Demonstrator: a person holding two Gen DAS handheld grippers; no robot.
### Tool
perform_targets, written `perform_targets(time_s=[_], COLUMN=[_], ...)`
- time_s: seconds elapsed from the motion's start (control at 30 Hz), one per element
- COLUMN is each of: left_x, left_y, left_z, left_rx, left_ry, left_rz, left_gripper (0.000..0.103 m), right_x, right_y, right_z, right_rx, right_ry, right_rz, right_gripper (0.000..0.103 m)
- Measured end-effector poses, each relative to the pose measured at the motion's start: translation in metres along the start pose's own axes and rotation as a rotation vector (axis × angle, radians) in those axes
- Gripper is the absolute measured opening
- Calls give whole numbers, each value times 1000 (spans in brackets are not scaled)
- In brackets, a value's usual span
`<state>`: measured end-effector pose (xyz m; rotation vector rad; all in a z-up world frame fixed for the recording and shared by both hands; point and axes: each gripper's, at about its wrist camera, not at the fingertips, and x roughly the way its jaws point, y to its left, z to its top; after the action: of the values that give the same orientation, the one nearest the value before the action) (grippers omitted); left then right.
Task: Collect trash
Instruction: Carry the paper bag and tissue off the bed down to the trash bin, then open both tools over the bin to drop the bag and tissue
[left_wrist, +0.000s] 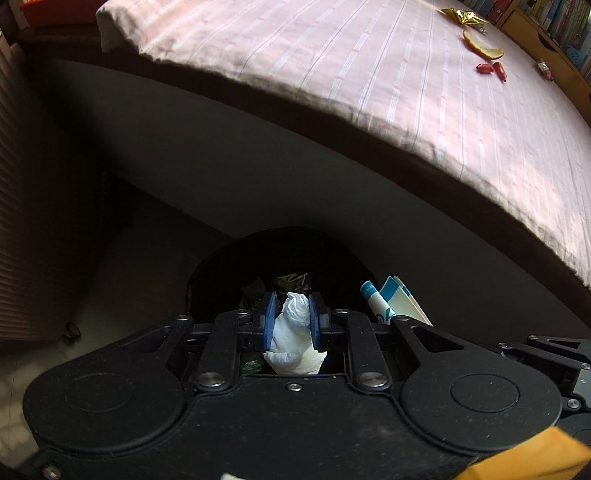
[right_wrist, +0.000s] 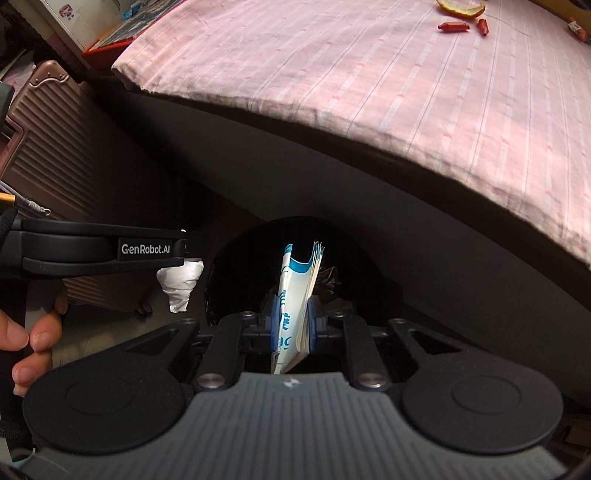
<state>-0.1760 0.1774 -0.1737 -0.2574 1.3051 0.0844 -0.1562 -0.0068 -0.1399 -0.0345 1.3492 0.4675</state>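
The left gripper is clamped on a crumpled white tissue, its 2 blue pads pressing the wad from both sides. Just beside it, the right gripper pinches a white-and-blue folded paper wrapper that stands upright between its jaws. Both point down over the dark opening of a black trash bin on the floor, with some crumpled trash already inside. Beyond the bin rises the bed with a pink striped sheet, where an orange peel, 2 red wrappers and a gold foil wrapper lie well apart from the grippers. A ribbed pink suitcase stands at the left.
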Motion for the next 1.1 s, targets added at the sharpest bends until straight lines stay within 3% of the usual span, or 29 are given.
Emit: perform_targets(time_s=[0.53,0.97,1.03,1.1], left_x=[86,108,106,106], left_y=[22,31,31,32], left_z=[-14,-18,-17,-16], left_rx=[-78,-96,-96,-101], left_ry=[114,139,143,147], left_rz=[21,32,33,36], left_gripper=[19,21,26,38], right_x=[71,94,93,93], right_y=[-13,-12,-12,-12], right_z=[1,5,4,4], right_rx=[98,109,103,103], right_ry=[77,109,111,111], right_rz=[4,0,-2,-1], right_gripper=[20,24,27,31])
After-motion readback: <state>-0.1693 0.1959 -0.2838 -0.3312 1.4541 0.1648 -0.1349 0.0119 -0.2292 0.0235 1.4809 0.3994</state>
